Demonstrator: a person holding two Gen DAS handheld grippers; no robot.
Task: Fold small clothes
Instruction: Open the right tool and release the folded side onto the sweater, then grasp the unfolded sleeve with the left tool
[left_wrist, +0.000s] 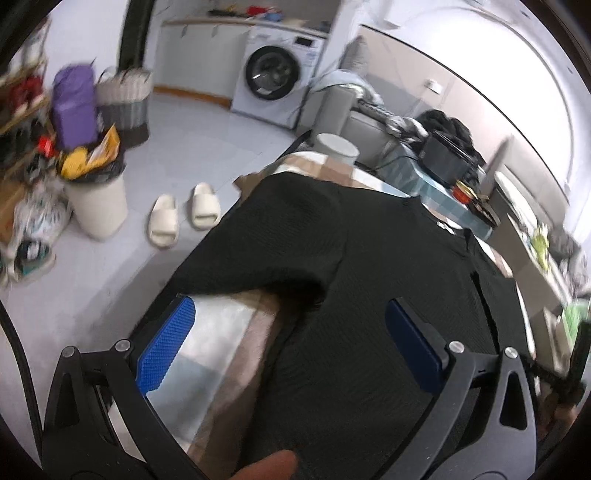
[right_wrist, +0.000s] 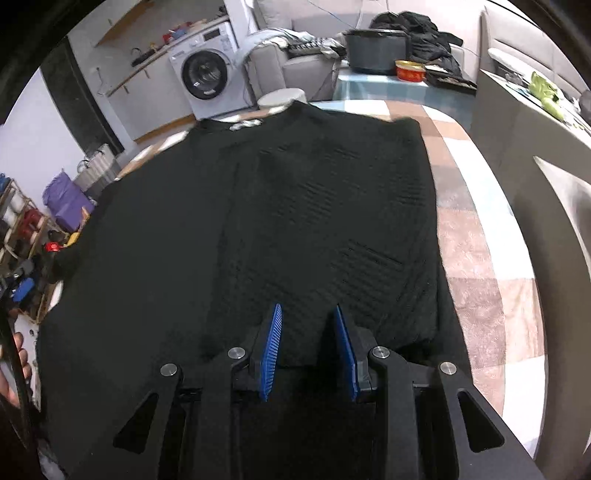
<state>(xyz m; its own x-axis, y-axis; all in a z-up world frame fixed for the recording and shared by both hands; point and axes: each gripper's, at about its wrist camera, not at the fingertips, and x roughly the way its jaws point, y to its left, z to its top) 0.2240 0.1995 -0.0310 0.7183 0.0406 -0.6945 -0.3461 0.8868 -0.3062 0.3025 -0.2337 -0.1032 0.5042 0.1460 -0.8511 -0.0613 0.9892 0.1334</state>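
Sweater (right_wrist: 258, 206) lies flat on the checked cloth (right_wrist: 476, 229), long axis running away from both tongs. Right gripper (right_wrist: 308, 345) – nearer its hem, slightly parted, pinching nothing; left gripper (left_wrist: 291, 332) spread wide beside the sleeve (left_wrist: 273, 240).

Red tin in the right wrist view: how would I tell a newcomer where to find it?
Start at the washing machine at the back and move right to the pale blue table. The red tin sits there beside the dark pot, the only red, gold-rimmed thing on it.
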